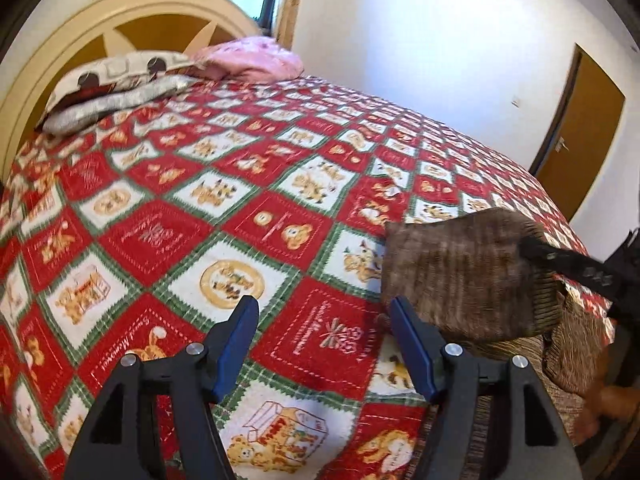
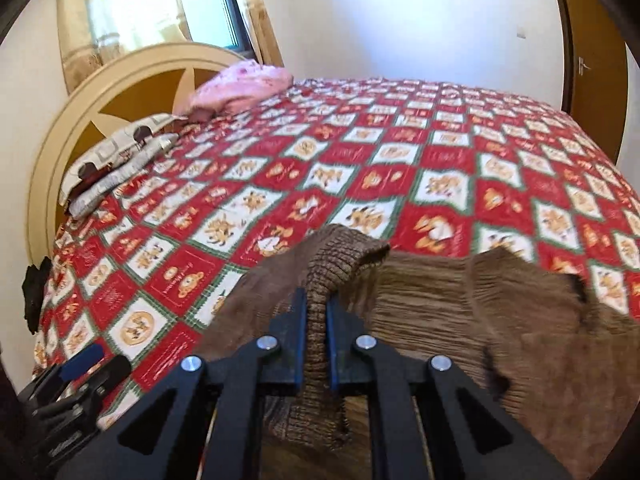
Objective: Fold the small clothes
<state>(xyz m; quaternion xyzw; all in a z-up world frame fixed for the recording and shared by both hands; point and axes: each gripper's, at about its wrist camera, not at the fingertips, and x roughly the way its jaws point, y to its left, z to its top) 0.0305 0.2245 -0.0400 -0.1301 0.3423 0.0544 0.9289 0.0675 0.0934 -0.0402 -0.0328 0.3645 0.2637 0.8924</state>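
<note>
Blue-padded right tongs [image 2: 316, 316] sit nearest the lens in the right wrist view, pinching a ribbed fold of one brown knit garment [image 2: 460, 320]. The pinched fold rises between the pads and flops over their tips, while the rest of the garment spreads to the right and down across the near edge of the bed [image 2: 360, 152]. Motion blur softens its outline, so I cannot tell its long axis or which end is which.

Left tongs [image 1: 322, 316] are spread wide and hold nothing; the right finger's tip lies just beside the garment's [image 1: 460, 276] lower left edge, and whether it touches is unclear.

Counted: one garment, two tongs, one bed with a red, white and green checked quilt [image 1: 200, 200], three pillows at the round headboard [image 1: 120, 12]. These are a Mickey-print pillow [image 1: 120, 72] on top of a grey pillow [image 1: 116, 104], and a pink pillow [image 1: 252, 58] beside them.

Only the left wrist view shows the right tongs [image 1: 532, 246] from the side, a black arm reaching into the lifted cloth. Only the right wrist view shows the pinch itself, plus the left tongs [image 2: 80, 360] low at the left edge and a dark item [image 2: 34, 296] hanging at the bed's left side. Both views show a brown door [image 1: 576, 136] and a curtained window [image 2: 208, 4].
</note>
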